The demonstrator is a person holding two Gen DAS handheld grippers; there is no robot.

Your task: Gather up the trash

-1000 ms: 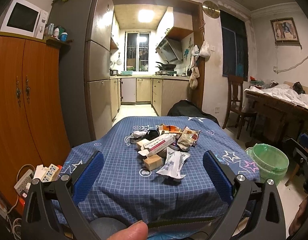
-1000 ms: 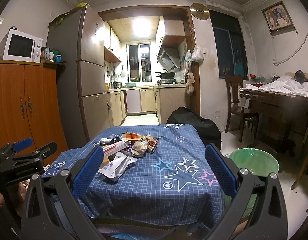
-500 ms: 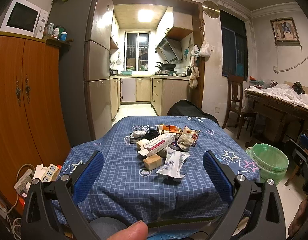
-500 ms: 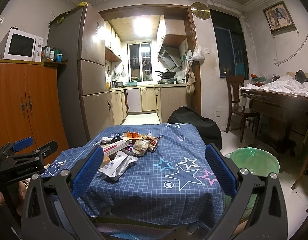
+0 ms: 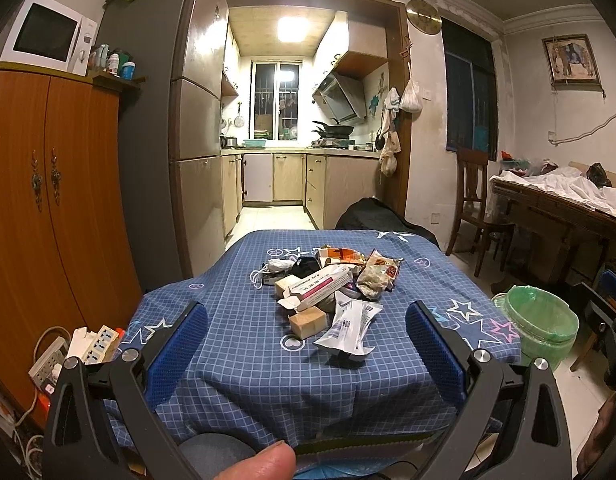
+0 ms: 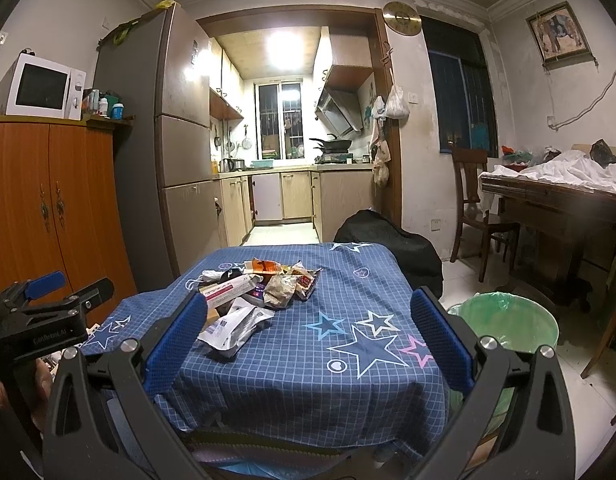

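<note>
1. Left wrist view: nothing has shifted over the last second; the left gripper (image 5: 305, 346) still hovers spread wide and empty short of the trash pile (image 5: 328, 284) on the table (image 5: 235, 340).
2. Collection has not begun; the right gripper (image 6: 308, 338) is likewise apart, empty.
3. The green-lined bin (image 6: 508, 322) beside the table appears empty.

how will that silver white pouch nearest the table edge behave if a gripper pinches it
The silver-white pouch looks crumpled and flat, so it is probably light and floppy, likely sagging when lifted. Its glossy film may slip between the pads. It lies apart from the small brown box, so it should lift alone.
</note>
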